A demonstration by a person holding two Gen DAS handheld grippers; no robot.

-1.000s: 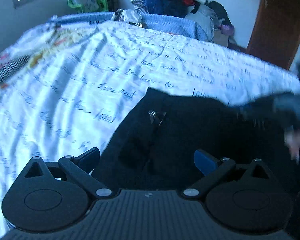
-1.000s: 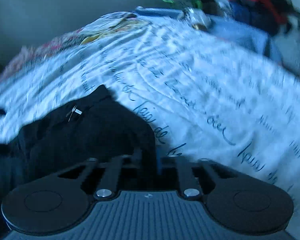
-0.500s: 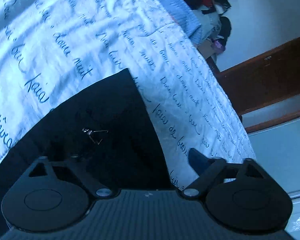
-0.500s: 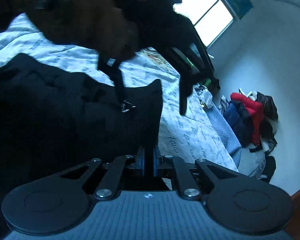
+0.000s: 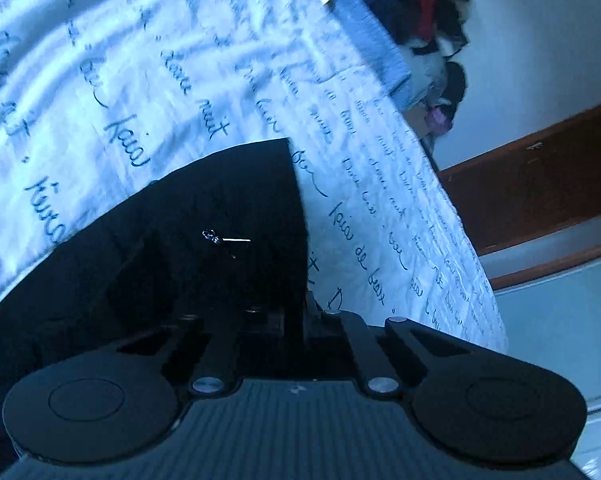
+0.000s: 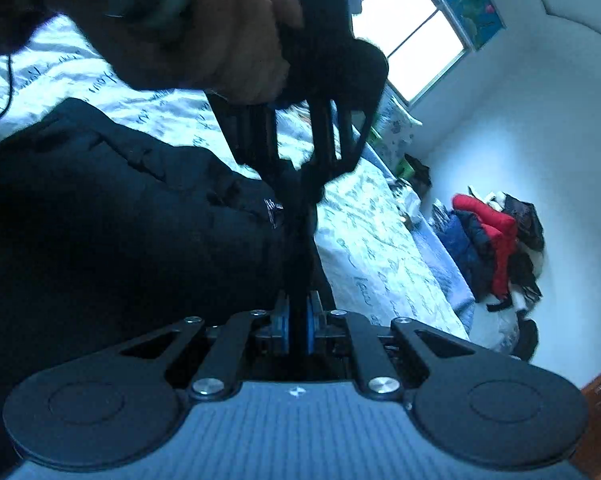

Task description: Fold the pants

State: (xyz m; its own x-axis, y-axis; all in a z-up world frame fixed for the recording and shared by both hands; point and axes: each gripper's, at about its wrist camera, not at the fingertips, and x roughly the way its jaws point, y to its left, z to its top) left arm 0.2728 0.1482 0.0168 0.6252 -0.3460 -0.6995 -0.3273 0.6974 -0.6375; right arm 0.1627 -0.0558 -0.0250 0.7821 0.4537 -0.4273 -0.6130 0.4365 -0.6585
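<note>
Black pants point(image 5: 200, 240) lie on a white bed sheet point(image 5: 140, 60) printed with handwriting. A small metal clasp point(image 5: 224, 239) glints on them. My left gripper point(image 5: 300, 310) is shut on the pants' right edge. From the right wrist the pants point(image 6: 120, 220) fill the left half. My right gripper point(image 6: 296, 326) is shut on a raised fold of black fabric between its blue pads point(image 6: 284, 328). Just ahead, a person's hand point(image 6: 220, 40) holds the left gripper point(image 6: 300, 194), which points down and pinches the same raised edge.
A pile of red, blue and dark clothes point(image 6: 492, 240) sits beyond the far end of the bed, past a light blue blanket point(image 5: 372, 44). A bright window point(image 6: 416, 48) is in the far wall. Brown wooden furniture point(image 5: 540, 184) stands past the bed's right side.
The left jaws went from wide open to shut on the pants' edge as that gripper rolled. The right gripper swung round with its fold and now faces the left gripper closely.
</note>
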